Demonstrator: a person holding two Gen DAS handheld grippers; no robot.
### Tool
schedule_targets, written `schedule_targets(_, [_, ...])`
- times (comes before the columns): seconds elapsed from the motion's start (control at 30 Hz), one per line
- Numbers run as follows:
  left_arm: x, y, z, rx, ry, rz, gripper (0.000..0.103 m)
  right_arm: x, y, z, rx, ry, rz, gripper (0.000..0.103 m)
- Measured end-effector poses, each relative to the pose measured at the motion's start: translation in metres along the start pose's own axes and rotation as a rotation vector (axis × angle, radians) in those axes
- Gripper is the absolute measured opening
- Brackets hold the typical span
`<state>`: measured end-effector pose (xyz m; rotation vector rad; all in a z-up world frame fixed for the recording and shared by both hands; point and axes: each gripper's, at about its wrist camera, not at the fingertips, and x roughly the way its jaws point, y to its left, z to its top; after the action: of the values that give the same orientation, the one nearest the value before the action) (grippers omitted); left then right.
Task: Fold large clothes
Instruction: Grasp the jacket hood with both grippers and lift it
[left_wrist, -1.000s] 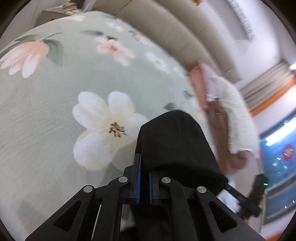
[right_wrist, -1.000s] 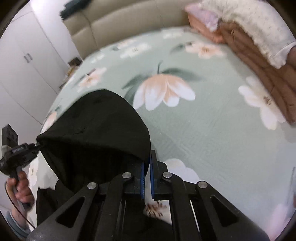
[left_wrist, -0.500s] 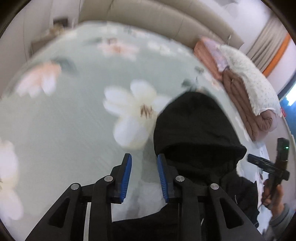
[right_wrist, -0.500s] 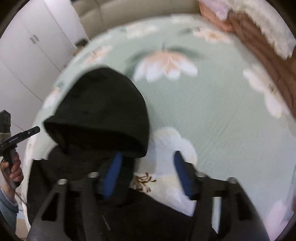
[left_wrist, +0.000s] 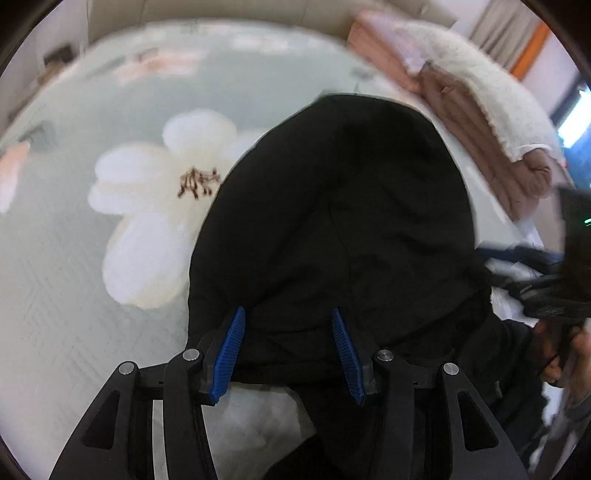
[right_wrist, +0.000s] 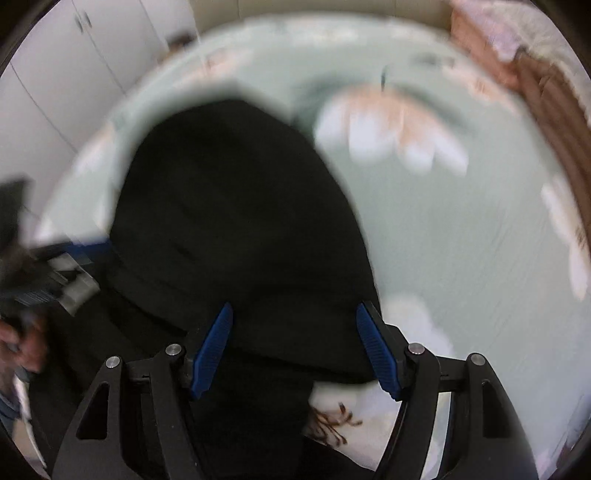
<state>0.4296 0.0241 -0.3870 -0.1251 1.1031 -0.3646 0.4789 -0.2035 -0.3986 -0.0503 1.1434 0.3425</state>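
A black hooded garment lies on the flowered green bedsheet (left_wrist: 66, 280), its hood (left_wrist: 332, 203) spread flat and pointing away from me. My left gripper (left_wrist: 287, 312) hovers over the hood's base with its jaws opening. Black cloth shows between the blue pads (left_wrist: 232, 343), which do not press on it. My right gripper (right_wrist: 294, 305) stands open over the same hood (right_wrist: 229, 206), its pads also clear of the cloth. A hand (left_wrist: 569, 350) holds the other gripper at the right edge of the left wrist view.
Folded brown and white quilts (left_wrist: 480, 110) are piled along the bed's far right side, also the quilts (right_wrist: 546, 92) in the right wrist view. White wardrobe doors (right_wrist: 55, 92) stand to the left. A beige padded headboard (left_wrist: 221, 11) runs behind the bed.
Both grippers were shut on the black hood and have let it go. The hood now lies flat on the sheet, and both grippers have dropped closer to it.
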Motion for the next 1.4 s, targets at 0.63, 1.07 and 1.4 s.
schedule_targets(0.63, [-0.009,0.076,0.053,-0.209,0.045,-0.262,0.063,0.010,-0.093,0.014,0.189,0.058,0.406,0.075])
schedule_targets(1.07, [-0.084,-0.007,0.018,0.085,-0.103,-0.131,0.017,-0.109,0.016,-0.005,-0.154,-0.181,0.244,0.019])
schedule_targets(1.4, [-0.265,-0.102,-0.102,0.253,-0.297,-0.036,0.016,-0.293,0.111,-0.149,-0.299,-0.376,0.031,0.015])
